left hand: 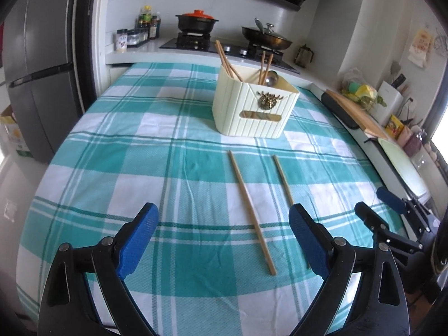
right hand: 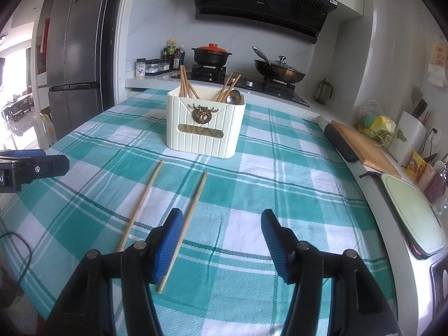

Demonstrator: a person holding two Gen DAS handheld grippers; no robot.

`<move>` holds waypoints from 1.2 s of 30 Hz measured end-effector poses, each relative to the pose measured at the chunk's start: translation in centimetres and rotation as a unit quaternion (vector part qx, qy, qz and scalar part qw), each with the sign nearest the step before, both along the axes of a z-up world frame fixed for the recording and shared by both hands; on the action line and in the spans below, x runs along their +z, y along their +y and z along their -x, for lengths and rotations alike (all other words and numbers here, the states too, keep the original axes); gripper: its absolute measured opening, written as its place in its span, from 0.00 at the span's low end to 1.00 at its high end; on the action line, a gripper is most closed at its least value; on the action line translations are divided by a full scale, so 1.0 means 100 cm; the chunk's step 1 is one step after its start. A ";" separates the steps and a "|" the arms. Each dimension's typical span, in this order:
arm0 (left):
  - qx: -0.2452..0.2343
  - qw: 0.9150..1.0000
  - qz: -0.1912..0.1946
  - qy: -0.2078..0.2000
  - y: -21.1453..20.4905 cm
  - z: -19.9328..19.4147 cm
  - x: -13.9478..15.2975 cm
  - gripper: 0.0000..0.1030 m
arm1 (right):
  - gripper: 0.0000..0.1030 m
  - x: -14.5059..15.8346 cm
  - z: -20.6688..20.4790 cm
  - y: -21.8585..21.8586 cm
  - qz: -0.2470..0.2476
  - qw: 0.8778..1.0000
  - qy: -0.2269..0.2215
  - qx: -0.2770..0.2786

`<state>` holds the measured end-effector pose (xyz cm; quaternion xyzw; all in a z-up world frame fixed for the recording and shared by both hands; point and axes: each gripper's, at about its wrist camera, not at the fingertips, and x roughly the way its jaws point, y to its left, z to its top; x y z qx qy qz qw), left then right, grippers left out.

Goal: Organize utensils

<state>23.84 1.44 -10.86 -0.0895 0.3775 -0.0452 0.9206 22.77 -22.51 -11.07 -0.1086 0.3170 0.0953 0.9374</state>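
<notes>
Two chopsticks are lying loose on the checked tablecloth (left hand: 112, 151), roughly mid-table, side by side with a gap between them. One chopstick (left hand: 252, 212) sits between the left gripper's (left hand: 224, 221) fingers but nothing's touching it; that gripper is spread wide and holding nothing. The other chopstick (right hand: 186, 225) runs right along the inner face of the right gripper's (right hand: 221, 224) left finger, can't tell if it's actually touching. That gripper is spread wide too, nothing in it. The cream utensil box (right hand: 205, 128) stands toward the far edge of the table, already holding several chopsticks (right hand: 184, 84) leaning upright and a metal spoon (right hand: 233, 96). Stove with a pot (right hand: 211, 54) and a pan (right hand: 278, 72) behind it.
</notes>
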 end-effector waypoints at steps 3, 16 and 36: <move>0.002 1.000 -0.001 -0.002 0.002 0.002 0.000 0.92 | 0.57 0.001 0.002 0.002 -0.002 1.000 -0.002 0.003; 0.022 1.000 0.005 0.017 0.010 -0.001 -0.013 0.92 | 0.57 -0.020 -0.009 -0.036 -0.039 0.997 0.032 -0.055; -0.019 0.997 0.000 0.070 -0.025 -0.040 -0.045 0.92 | 0.57 -0.044 -0.020 -0.041 -0.076 0.992 0.083 -0.055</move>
